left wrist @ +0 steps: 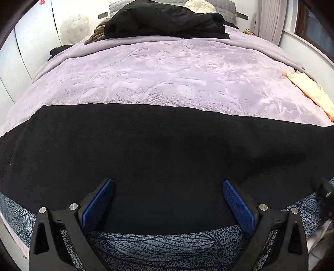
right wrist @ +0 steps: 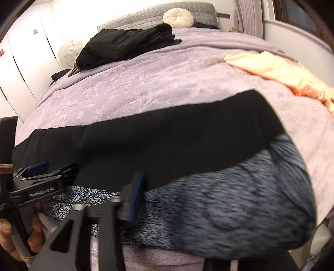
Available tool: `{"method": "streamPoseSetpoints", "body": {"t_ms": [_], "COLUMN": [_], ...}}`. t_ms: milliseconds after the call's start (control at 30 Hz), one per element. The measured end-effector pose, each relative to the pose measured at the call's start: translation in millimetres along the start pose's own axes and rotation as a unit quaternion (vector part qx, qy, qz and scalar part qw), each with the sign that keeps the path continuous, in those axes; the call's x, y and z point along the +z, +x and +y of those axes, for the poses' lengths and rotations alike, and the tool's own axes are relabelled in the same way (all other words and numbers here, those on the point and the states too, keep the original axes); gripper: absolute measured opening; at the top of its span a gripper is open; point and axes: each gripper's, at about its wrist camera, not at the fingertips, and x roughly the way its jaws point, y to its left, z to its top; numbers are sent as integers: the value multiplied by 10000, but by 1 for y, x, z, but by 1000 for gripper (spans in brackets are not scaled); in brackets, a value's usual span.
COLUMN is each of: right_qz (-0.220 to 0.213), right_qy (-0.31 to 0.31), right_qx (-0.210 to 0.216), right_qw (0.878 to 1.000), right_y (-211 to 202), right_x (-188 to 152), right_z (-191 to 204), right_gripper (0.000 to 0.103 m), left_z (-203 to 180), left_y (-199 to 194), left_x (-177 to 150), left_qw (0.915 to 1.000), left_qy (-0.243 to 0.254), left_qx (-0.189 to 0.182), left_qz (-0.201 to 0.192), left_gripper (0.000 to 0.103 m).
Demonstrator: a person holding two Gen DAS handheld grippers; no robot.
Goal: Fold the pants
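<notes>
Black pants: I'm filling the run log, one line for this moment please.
black pants flat across bed edge | left tool open above near hem | right tool nearly shut at hem, grip unclear

Pants flat across the near end of the bed, a claw at each side of the near hem

The pants (left wrist: 167,150) stretch left to right over the blanket (left wrist: 167,73) and a patterned cover (left wrist: 158,248) at the bed's near edge. The left claw (left wrist: 168,205) hangs over their near hem, the right claw (right wrist: 133,198) sits at that hem further right. Behind, a pile of clothes (left wrist: 167,20) lies at the head of the bed, a round cushion (left wrist: 199,6) just behind it to the right. A loose cloth (left wrist: 311,91) rests on the bed's right edge.
</notes>
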Motion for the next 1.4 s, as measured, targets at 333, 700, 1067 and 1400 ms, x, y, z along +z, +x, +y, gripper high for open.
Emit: {"method": "streamPoseSetpoints", "body": {"t_ms": [333, 700, 1067, 1400], "right_qz": [-193, -740, -1119, -1105], "right_qy": [-120, -254, -875, -1359], "right_qx": [88, 590, 429, 353], "right_qw": [9997, 9952, 9889, 9839], "right_y": [-8, -47, -80, -98], "right_x": [-2, 14, 27, 46], "right_z": [1, 14, 75, 125], "right_gripper": [21, 14, 14, 14], "left_z": [-13, -7, 11, 10], "left_y": [15, -3, -16, -44], "left_x": [35, 27, 11, -29], "left_qw": [9991, 9986, 9973, 9975], "left_qy": [167, 105, -125, -22], "left_qx": [-100, -305, -624, -699], "left_qz": [374, 421, 357, 114], "left_gripper": [103, 103, 103, 103]}}
